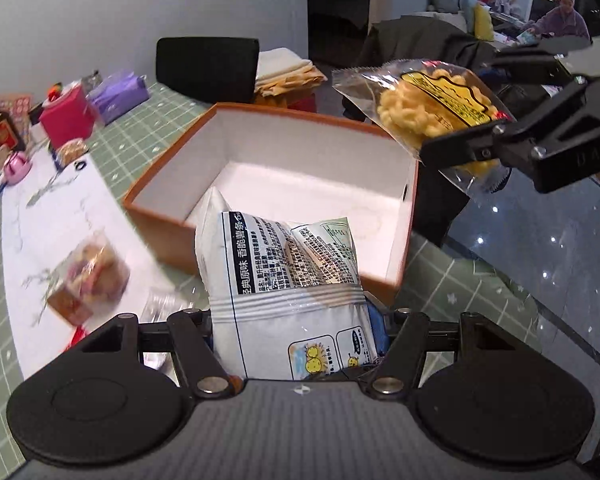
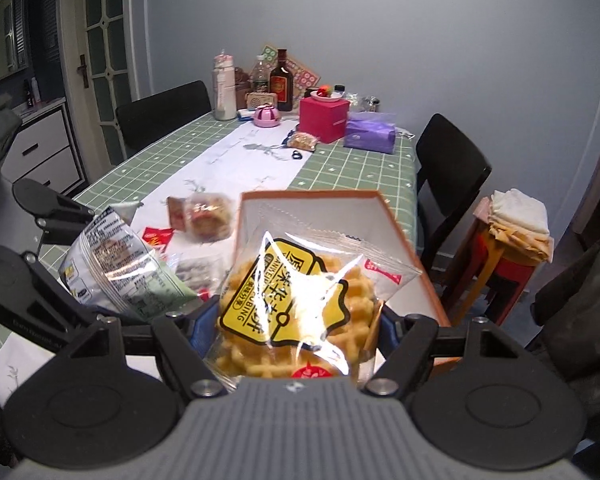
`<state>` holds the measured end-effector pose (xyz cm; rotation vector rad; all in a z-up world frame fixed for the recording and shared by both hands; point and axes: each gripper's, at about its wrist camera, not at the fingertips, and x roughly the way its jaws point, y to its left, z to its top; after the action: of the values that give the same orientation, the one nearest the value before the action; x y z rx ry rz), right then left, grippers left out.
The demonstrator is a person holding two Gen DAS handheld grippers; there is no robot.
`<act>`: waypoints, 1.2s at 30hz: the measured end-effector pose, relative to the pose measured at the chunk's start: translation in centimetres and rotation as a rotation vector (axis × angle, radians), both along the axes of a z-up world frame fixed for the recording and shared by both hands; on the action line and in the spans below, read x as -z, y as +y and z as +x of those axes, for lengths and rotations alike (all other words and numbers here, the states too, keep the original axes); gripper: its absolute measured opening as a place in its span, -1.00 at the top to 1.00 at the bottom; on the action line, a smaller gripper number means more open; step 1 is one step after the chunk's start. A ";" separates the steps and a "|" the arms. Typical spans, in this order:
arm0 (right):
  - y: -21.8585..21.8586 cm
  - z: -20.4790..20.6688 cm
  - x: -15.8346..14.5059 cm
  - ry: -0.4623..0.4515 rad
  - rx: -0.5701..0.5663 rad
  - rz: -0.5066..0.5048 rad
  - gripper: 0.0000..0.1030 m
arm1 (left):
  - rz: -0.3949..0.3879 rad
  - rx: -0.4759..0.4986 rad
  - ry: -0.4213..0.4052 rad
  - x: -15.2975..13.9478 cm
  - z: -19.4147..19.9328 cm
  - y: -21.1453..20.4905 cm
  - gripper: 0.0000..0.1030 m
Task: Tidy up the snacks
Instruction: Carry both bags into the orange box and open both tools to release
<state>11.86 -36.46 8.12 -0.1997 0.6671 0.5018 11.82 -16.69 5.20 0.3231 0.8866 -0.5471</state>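
Clamped in the left gripper [image 1: 296, 320], a white potato-stick bag [image 1: 284, 280] hangs over the near wall of the orange box [image 1: 172, 240], and look, the right gripper [image 2: 296, 320] is pinching a waffle packet [image 2: 300, 304] by its clear wrapper, up beside the box's far corner. Both loads are mid-carry, so this looks like the drop-in step. Box floor ahead of both tongs is bare white. Left of the left tongs, a wrapped pastry [image 1: 88, 276] waits on the table runner [image 1: 60, 208]. Next call, I'd say: get each packet inside the rim, then let the jaws part, without the two tongs crowding each other
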 end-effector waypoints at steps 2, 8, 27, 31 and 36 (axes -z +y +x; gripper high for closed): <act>-0.7 1.6 -0.4 0.012 -0.001 -0.009 -0.42 | 0.005 0.010 -0.008 0.0 1.2 -1.1 -0.42; -0.9 6.4 0.5 0.061 0.000 -0.055 -0.42 | 0.048 0.060 -0.030 0.8 4.0 -3.7 -0.42; 0.7 13.5 8.4 0.211 -0.111 -0.143 -0.42 | 0.155 0.265 0.140 7.2 11.5 -6.4 -0.42; 0.9 14.3 9.4 0.241 -0.144 -0.166 -0.42 | 0.157 0.291 0.191 8.5 12.4 -6.6 -0.42; 1.4 15.0 10.5 0.276 -0.188 -0.194 -0.42 | 0.158 0.319 0.237 9.7 13.3 -6.9 -0.43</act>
<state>26.83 -35.08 -2.41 -0.3827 0.9738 0.6525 25.16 -23.62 -4.55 0.5574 1.1191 -0.8244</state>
